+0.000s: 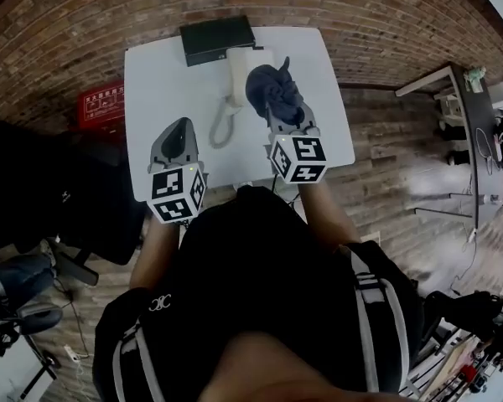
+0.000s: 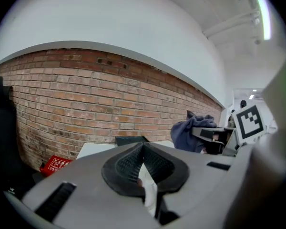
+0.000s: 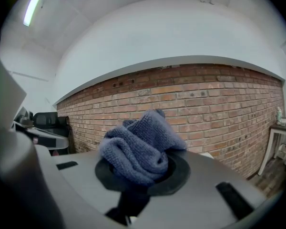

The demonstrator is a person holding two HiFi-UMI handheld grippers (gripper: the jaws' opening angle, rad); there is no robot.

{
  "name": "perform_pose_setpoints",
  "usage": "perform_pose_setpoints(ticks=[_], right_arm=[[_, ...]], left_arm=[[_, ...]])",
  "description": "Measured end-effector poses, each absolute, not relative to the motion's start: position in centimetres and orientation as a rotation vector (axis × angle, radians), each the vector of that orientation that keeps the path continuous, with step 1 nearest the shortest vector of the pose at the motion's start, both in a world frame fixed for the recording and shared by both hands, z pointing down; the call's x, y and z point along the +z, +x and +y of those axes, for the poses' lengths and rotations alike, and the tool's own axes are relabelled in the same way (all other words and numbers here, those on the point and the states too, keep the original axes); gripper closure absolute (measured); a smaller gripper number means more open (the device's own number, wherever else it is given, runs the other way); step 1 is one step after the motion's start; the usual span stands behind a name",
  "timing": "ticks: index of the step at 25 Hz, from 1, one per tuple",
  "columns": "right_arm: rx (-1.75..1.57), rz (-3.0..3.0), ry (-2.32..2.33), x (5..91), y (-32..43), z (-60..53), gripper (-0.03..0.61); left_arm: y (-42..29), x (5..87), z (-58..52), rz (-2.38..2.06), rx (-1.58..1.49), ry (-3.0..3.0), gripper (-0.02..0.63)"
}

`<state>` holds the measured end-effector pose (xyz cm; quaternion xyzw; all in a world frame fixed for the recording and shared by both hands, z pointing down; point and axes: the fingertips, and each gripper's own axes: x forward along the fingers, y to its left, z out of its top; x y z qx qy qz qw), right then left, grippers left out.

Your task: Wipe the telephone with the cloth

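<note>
Head view: my right gripper (image 1: 274, 100) holds the bunched cloth (image 1: 267, 84) over the surface (image 1: 151, 82), just right of the white handset (image 1: 237, 78). The dark phone (image 1: 216, 38) sits at the far edge. My left gripper (image 1: 181, 128) hangs left of the cord (image 1: 219, 132).

Left gripper view: the jaws meet with nothing gripped, and the cloth (image 2: 188, 132) is off to the right.

Right gripper view: the jaws clamp the cloth (image 3: 140, 149).

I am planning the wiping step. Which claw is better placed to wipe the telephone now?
Right. The right claw is shut on the cloth and is close beside the white handset. The left claw is shut, holds nothing, and sits farther from the handset.
</note>
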<state>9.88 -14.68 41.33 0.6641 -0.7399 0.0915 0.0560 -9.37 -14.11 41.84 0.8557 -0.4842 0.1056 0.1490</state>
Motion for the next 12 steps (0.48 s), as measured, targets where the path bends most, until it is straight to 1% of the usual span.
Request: perform_pose_setpoints(ticks=[12], right_arm=[[0.303,-2.275,1.869,45.1,12.2,-26.1,0.537]], left_arm=[[-10.2,42.3,-18.4,-1.59,0.334,2.324,0.614]])
